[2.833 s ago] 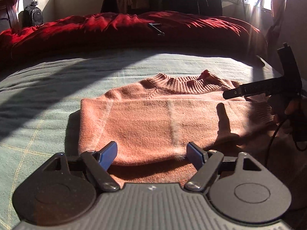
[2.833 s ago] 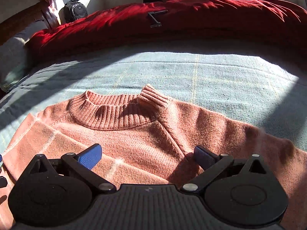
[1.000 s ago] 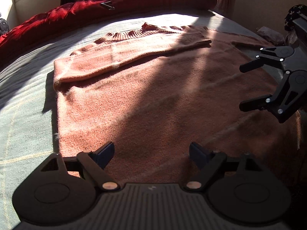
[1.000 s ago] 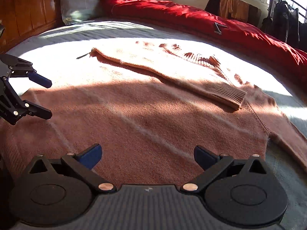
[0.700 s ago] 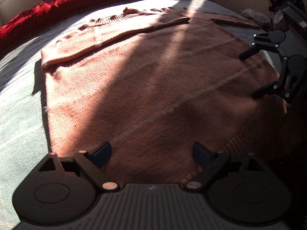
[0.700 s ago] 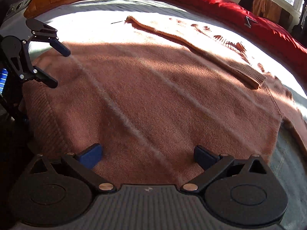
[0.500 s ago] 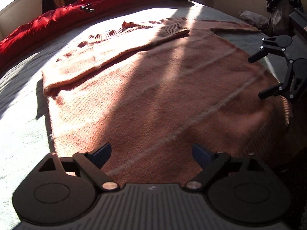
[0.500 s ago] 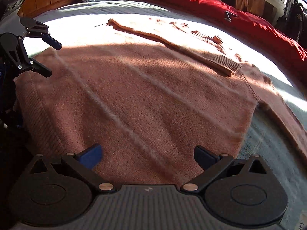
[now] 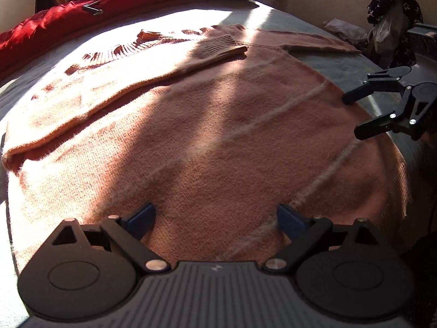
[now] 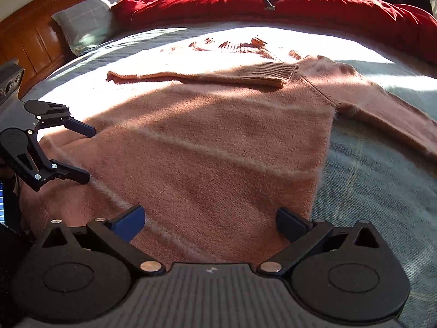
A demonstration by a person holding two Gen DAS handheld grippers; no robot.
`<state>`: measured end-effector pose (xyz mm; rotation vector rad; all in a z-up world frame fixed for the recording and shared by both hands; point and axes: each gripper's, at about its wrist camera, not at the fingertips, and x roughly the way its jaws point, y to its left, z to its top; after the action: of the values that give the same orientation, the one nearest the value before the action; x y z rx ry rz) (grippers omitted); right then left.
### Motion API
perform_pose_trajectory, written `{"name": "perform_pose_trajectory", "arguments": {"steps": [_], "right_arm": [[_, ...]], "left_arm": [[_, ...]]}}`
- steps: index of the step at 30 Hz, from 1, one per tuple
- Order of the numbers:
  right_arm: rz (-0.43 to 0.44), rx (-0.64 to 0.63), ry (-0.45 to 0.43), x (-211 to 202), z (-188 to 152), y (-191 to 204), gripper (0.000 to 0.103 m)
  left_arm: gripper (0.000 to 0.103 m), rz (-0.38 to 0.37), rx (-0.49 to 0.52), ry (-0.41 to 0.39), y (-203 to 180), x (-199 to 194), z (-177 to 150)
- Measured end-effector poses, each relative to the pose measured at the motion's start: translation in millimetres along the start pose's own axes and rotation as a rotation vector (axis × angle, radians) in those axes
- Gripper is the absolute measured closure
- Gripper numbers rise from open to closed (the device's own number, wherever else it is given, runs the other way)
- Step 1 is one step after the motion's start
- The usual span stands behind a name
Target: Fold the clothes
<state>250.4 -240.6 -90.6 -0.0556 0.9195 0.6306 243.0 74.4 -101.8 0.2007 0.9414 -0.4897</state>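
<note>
A salmon-pink knitted sweater (image 9: pixel 218 136) (image 10: pixel 204 142) lies flat on the bed, its hem toward me. One sleeve (image 9: pixel 164 73) is folded across the chest, with its ribbed cuff (image 10: pixel 273 73) near the collar. The other sleeve (image 10: pixel 382 109) stretches out to the side. My left gripper (image 9: pixel 214 210) (image 10: pixel 87 154) hovers over the hem on the left; its jaws are opening, with only flat knit beneath them. My right gripper (image 10: pixel 209 213) (image 9: pixel 352 117) stands open over the hem near the sweater's right edge, gripping nothing.
A grey-green bedspread (image 10: pixel 368 186) covers the bed. A red duvet (image 10: pixel 273 11) is bunched along the far side, with a grey pillow (image 10: pixel 84 24) and wooden headboard (image 10: pixel 32 32) at far left. A dark star-patterned bag (image 9: pixel 393 2) stands beyond the bed's right edge.
Both grippers have slid along the hem, the right one toward the sweater's right edge. The left jaws stand a little wider. The sweater has not moved.
</note>
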Motion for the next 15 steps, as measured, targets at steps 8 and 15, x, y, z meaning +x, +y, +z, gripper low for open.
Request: {"name": "perform_pose_trajectory", "arguments": {"steps": [8, 15], "right_arm": [[-0.051, 0.45, -0.133, -38.5, 3.3, -113.9, 0.0], [0.001, 0.767, -0.278, -76.0, -27.4, -212.4, 0.0]], "left_arm": [[0.008, 0.052, -0.014, -0.121, -24.8, -1.1, 42.1], [0.008, 0.033, -0.024, -0.154, -53.0, 2.2, 64.5]]}}
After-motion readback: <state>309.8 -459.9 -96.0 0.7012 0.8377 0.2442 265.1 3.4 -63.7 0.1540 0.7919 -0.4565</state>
